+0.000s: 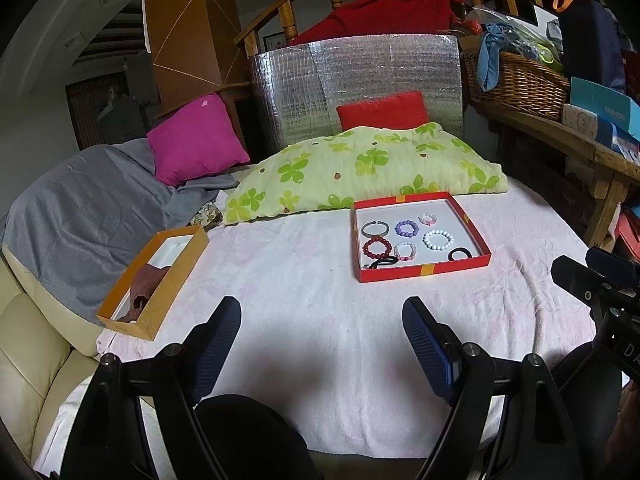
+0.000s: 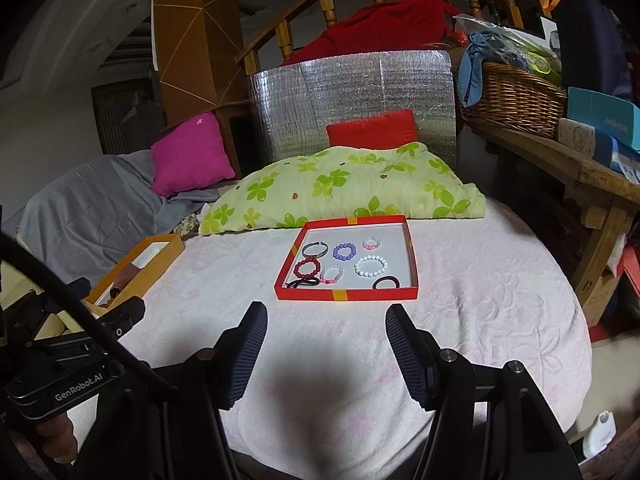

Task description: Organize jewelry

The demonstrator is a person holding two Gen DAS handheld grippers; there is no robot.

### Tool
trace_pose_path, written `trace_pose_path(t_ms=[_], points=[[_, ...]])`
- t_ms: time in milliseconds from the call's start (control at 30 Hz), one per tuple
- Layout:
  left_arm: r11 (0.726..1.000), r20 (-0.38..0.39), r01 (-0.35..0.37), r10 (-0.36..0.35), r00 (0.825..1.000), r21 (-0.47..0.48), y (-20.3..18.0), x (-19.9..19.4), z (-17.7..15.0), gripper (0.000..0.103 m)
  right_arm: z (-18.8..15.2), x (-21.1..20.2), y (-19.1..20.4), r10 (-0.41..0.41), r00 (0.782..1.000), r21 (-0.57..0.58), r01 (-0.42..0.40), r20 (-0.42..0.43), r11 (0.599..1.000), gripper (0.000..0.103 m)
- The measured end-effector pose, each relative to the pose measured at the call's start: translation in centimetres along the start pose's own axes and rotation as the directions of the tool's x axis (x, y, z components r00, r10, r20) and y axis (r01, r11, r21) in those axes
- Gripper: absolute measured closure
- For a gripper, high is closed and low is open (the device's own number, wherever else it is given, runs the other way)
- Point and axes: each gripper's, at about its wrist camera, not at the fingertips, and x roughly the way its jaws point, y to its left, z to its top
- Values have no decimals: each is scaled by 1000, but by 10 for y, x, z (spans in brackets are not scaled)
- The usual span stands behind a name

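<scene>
Left gripper (image 1: pixel 322 340) apart and empty, right gripper (image 2: pixel 326 344) likewise, bare pink blanket (image 2: pixel 460 320) ahead, red tray (image 2: pixel 346 295) beyond

Both wrist views look down, side by side, sharing the red tray (image 1: pixel 420 272).

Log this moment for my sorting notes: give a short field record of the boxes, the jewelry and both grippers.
surface: pale pink textured bedspread
main box: shallow red cardboard tray with white floor, near the green floral pillow
tray contents: dark red bead bracelet, purple bead bracelet, white bead bracelet, grey open bangle, black hair tie, two small pink bracelets
second box: orange cardboard box, left of the tray, brown item inside
left gripper: open, empty
right gripper: open, empty
</scene>
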Motion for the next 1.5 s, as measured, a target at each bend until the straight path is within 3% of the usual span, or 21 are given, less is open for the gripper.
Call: trace_pose_path(t_ms=[833, 1500], points=[[1000, -33, 0, -1, 999, -14, 10, 27, -5, 20, 5, 23, 4, -34, 999, 0, 34, -24, 999, 37], [999, -32, -33, 32, 999, -25, 15, 65, 19, 20, 27, 67, 3, -47, 998, -6, 47, -30, 999, 37]])
